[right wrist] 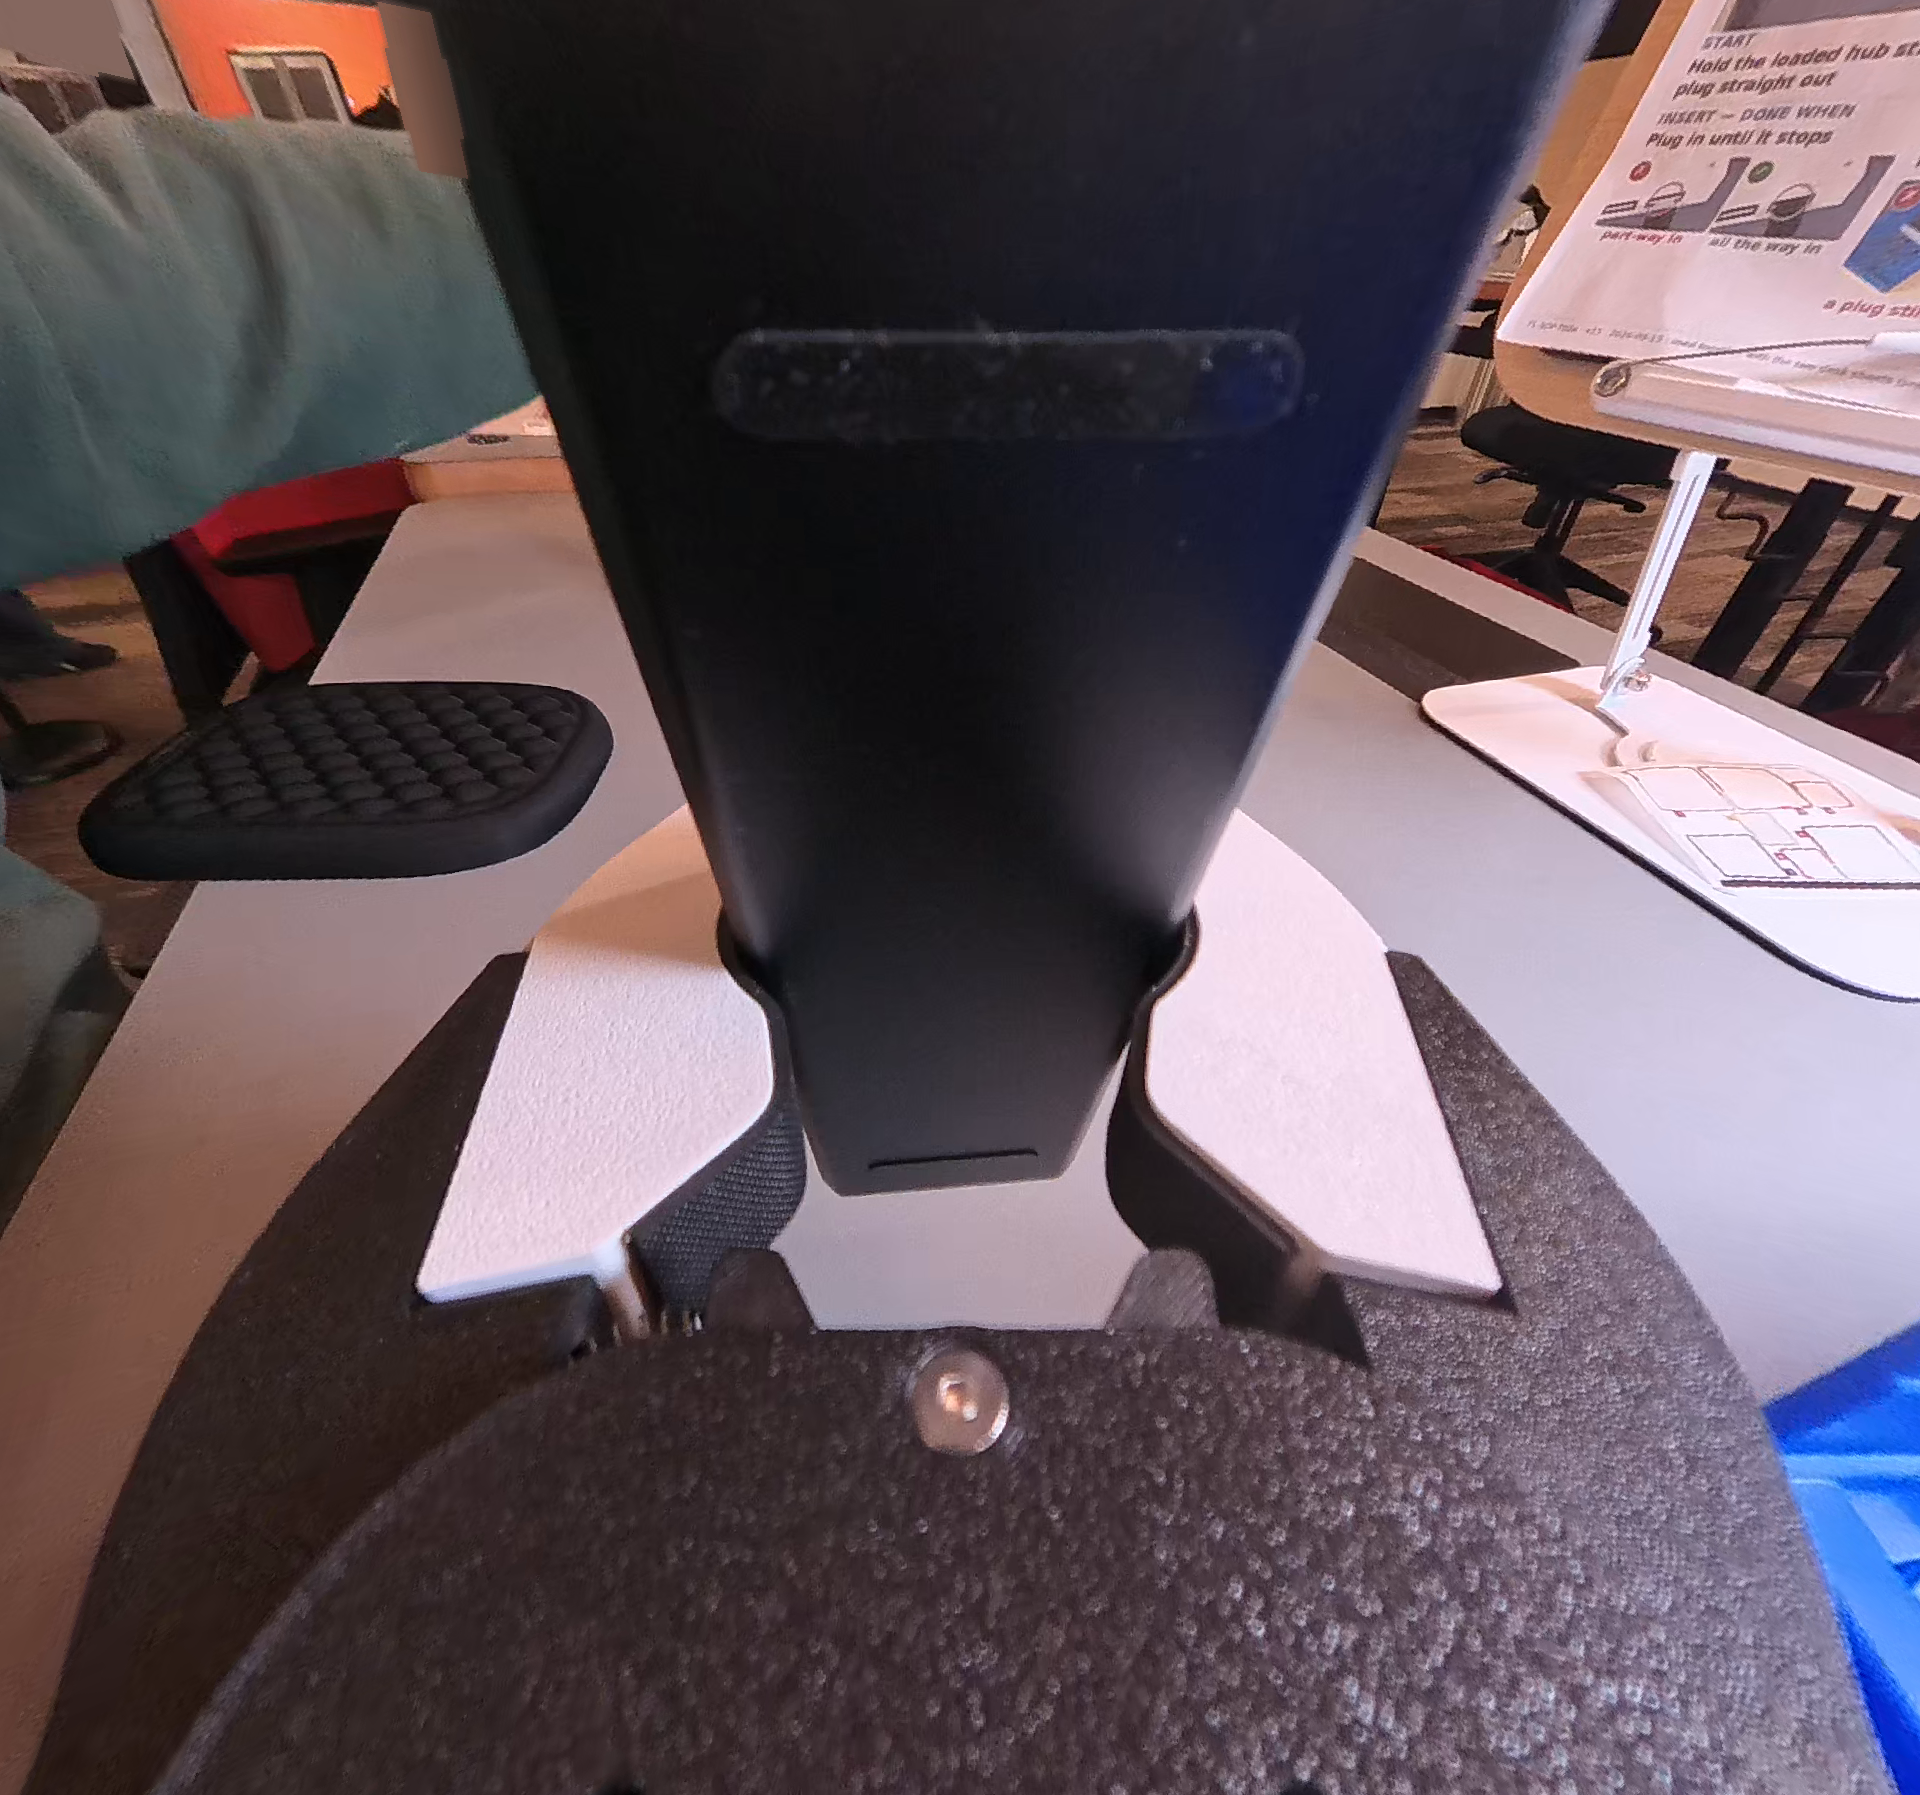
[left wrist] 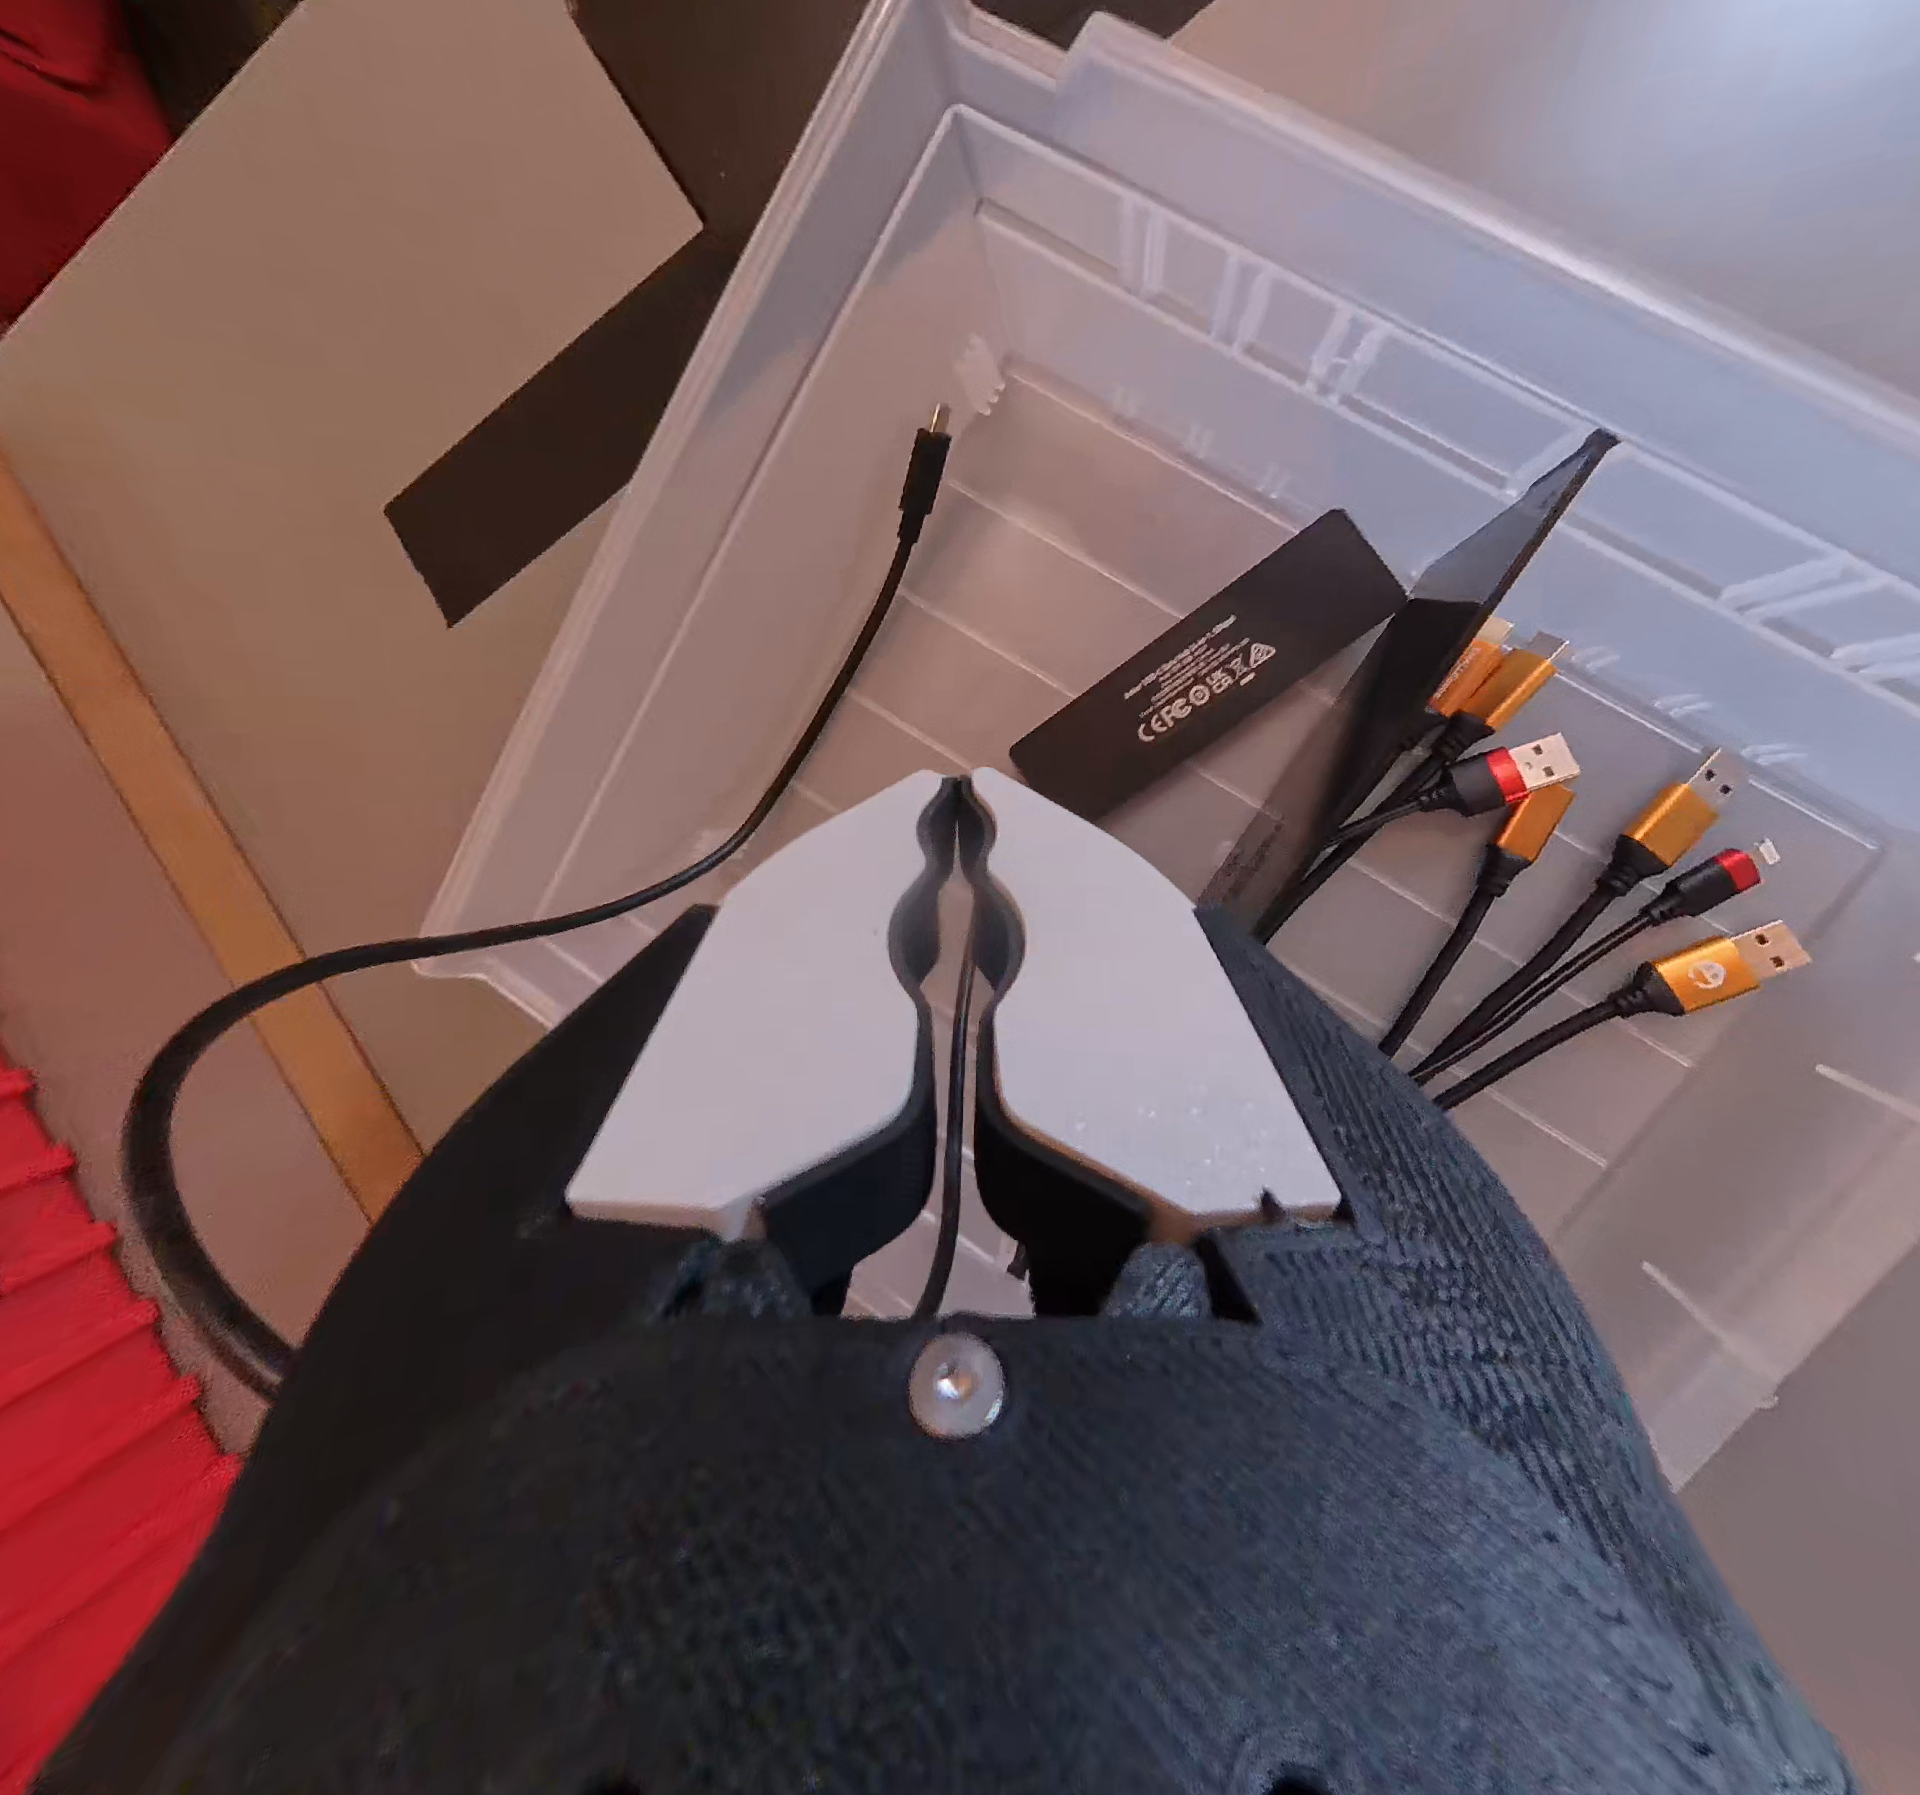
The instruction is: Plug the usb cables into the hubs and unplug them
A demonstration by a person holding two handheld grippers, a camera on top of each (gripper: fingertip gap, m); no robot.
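Right gripper (right wrist: 956, 1049) clamping hub (right wrist: 966, 498) upright above table (right wrist: 1507, 966). Left gripper (left wrist: 961, 810) closed, pinching thin cable (left wrist: 831, 706); plug (left wrist: 932, 441) dangling over bin (left wrist: 1143, 311). Regripping nearer plug advisable before aligning with hub port.

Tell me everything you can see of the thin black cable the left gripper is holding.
The thin black cable looks rubbery and smooth. It runs up between the shut fingers of the left gripper, loops out to the left over the edge of the clear plastic bin, then curves back in. Its free end, a small black plug with a metal tip, lies unplugged near the bin's far corner. Its other end is hidden below the gripper.
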